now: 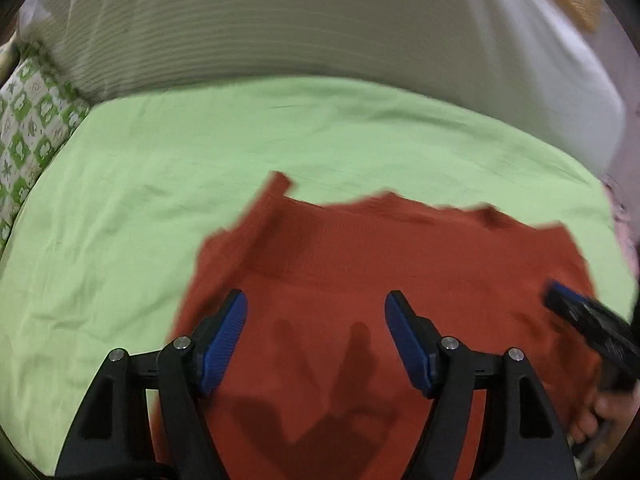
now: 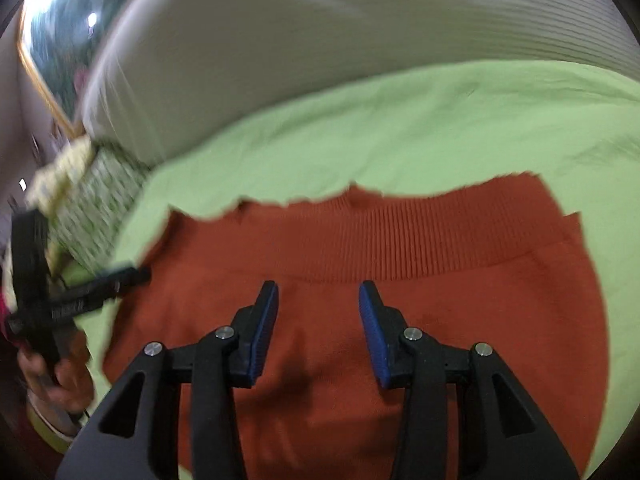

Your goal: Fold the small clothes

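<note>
Pale green bed sheet (image 1: 168,184) carries the rust-orange knitted garment (image 1: 360,264), spread mid-bed; any drag could rumple both. Left tool (image 1: 316,316) gapes wide, right tool (image 2: 319,304) narrower, both empty, risking a one-layer pinch

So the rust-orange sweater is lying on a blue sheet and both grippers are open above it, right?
Not quite: the sheet is light green, not blue, as the left wrist view shows. The rust-orange sweater does lie on it, with the left gripper and right gripper both open.
</note>
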Tool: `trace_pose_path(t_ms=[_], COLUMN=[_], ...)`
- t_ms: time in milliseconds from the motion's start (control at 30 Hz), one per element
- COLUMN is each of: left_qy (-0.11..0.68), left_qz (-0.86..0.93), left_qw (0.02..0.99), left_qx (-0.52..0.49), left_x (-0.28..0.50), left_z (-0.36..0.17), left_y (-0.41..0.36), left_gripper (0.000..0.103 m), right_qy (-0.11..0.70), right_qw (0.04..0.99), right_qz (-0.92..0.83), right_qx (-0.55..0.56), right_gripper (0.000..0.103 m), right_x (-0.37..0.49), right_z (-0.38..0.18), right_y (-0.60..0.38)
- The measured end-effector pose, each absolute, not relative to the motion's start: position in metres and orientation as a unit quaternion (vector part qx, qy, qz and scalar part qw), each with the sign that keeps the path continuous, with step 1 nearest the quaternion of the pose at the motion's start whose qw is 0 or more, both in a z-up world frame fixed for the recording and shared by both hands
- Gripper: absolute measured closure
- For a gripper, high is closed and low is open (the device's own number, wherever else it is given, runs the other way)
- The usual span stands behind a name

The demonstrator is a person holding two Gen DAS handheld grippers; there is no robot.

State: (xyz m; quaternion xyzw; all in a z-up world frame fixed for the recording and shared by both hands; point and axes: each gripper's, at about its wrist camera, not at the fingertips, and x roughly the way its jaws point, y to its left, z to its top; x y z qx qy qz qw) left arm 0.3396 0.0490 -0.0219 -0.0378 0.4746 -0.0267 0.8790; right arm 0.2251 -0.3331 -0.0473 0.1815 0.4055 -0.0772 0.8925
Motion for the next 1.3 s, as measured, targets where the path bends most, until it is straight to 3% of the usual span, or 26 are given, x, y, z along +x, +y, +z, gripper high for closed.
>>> trace_pose_path(t_ms=[100, 200, 233, 267, 300, 367, 467, 533, 667, 833, 933, 1033, 1067, 1133, 1200, 1300], left_qy=[0.493, 0.503, 0.500, 0.494, 0.487, 0.469, 0.454, 0.453, 0.457, 0.498, 0.496, 0.516, 0.517, 0.502, 0.498, 0.477], left_qz=[0.031, 0.037, 0.028, 0.029, 0.034, 0.035, 0.012, -0.011, -0.027, -0.005, 0.047, 0.044, 0.037, 0.036, 0.042, 0.032], left_qw=[0.867, 0.858, 0.859, 0.863, 0.868, 0.877, 0.885, 0.886, 0.885, 0.865, 0.867, 0.852, 0.849, 0.855, 0.855, 0.858], left_qx=[-0.074, -0.098, -0.105, -0.099, -0.092, -0.099, -0.099, -0.103, -0.084, -0.066, -0.019, -0.077, -0.105, -0.122, -0.141, -0.191], left_x=[0.375, 0.392, 0.391, 0.386, 0.377, 0.354, 0.298, 0.261, 0.212, 0.203, 0.197, 0.191, 0.185, 0.175, 0.165, 0.148], left_z=[-0.043, -0.062, -0.062, -0.058, -0.051, -0.033, -0.007, -0.001, -0.016, -0.051, -0.052, -0.065, -0.067, -0.059, -0.047, -0.029], left_y=[0.090, 0.120, 0.123, 0.122, 0.121, 0.119, 0.102, 0.085, 0.045, 0.056, 0.069, 0.113, 0.128, 0.138, 0.140, 0.135], left_gripper=[0.033, 0.022, 0.022, 0.022, 0.022, 0.027, 0.026, 0.025, 0.024, 0.032, 0.021, 0.012, 0.012, 0.018, 0.018, 0.018], right_qy=[0.414, 0.376, 0.364, 0.356, 0.347, 0.333, 0.334, 0.335, 0.364, 0.468, 0.505, 0.495, 0.501, 0.504, 0.485, 0.425], right_qw=[0.885, 0.888, 0.886, 0.881, 0.876, 0.872, 0.876, 0.891, 0.908, 0.878, 0.846, 0.848, 0.841, 0.830, 0.841, 0.882], right_qz=[-0.131, -0.170, -0.180, -0.201, -0.223, -0.266, -0.267, -0.217, -0.132, -0.100, -0.154, -0.182, -0.203, -0.239, -0.223, -0.186], right_qx=[0.171, 0.203, 0.222, 0.239, 0.250, 0.242, 0.223, 0.216, 0.162, -0.030, -0.074, -0.051, -0.032, 0.030, 0.090, 0.085], right_gripper=[0.060, 0.064, 0.070, 0.083, 0.085, 0.082, 0.065, 0.061, 0.037, 0.037, 0.037, 0.038, 0.038, 0.026, 0.028, 0.028], right_x=[0.223, 0.194, 0.187, 0.179, 0.170, 0.156, 0.143, 0.137, 0.147, 0.171, 0.133, 0.080, 0.065, 0.043, 0.031, 0.046], right_z=[-0.060, -0.056, -0.053, -0.050, -0.045, -0.032, -0.017, -0.012, -0.019, -0.063, -0.073, -0.057, -0.053, -0.048, -0.039, -0.014], right_y=[-0.364, -0.419, -0.430, -0.440, -0.448, -0.447, -0.419, -0.386, -0.308, -0.240, -0.268, -0.311, -0.327, -0.356, -0.365, -0.335])
